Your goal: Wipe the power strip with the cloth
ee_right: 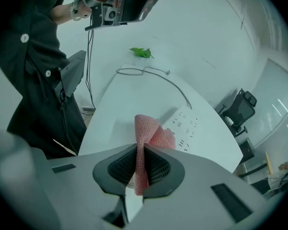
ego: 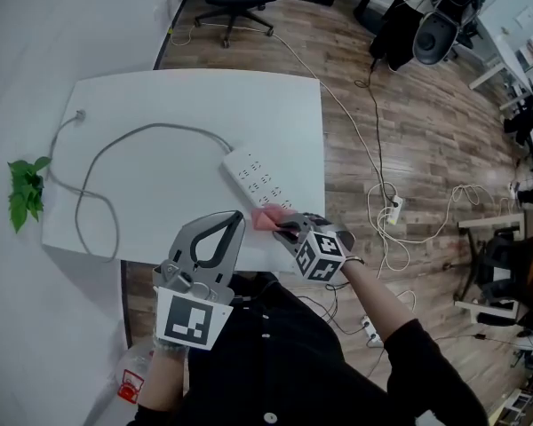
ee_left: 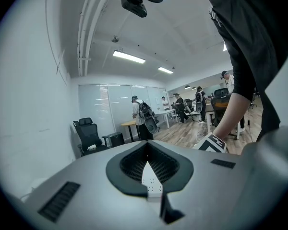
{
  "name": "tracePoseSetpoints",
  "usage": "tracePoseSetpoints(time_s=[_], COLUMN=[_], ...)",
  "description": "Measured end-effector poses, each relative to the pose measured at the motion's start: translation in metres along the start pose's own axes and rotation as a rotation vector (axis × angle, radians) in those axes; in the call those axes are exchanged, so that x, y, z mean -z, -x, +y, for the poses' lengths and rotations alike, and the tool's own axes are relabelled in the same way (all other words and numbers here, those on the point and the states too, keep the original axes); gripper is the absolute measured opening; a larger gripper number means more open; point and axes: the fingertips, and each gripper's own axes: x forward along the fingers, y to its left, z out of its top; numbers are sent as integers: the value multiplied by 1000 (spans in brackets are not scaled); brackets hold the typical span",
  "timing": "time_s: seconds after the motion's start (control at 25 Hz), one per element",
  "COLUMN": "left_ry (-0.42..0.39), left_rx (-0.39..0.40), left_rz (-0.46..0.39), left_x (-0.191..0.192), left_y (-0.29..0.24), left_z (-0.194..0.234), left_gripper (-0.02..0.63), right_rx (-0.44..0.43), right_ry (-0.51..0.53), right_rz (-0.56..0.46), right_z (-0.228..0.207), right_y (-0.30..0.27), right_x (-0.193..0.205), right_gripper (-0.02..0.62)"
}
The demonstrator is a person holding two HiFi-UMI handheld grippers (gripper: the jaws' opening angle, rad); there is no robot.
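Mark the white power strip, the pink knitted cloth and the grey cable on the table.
white power strip point(ego: 259, 183), head view, middle of its socket face.
pink knitted cloth point(ee_right: 146, 128), right gripper view, its upper fold.
grey cable point(ego: 151, 129), head view, top of its loop.

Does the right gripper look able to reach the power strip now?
Probably yes: the right gripper, shut on the cloth, is beside the near end of the power strip, with nothing between them.
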Motion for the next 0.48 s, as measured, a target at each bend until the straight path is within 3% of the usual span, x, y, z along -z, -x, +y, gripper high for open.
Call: tracePoseSetpoints(time_s=[0.16,0.48], left_ry=[-3,-15], left_rx=[15,36], left_rz=[-6,-12], left_x=[1,-1], left_y=[-3,-7], left_z=[-1,-1], left_gripper=[14,14], right_rx=[12,128], right_ry=[-57,-351], right_rz=[1,-65], right_z=[3,-16], right_y=[1,18], right_x=[5,-2], right_gripper=[51,51])
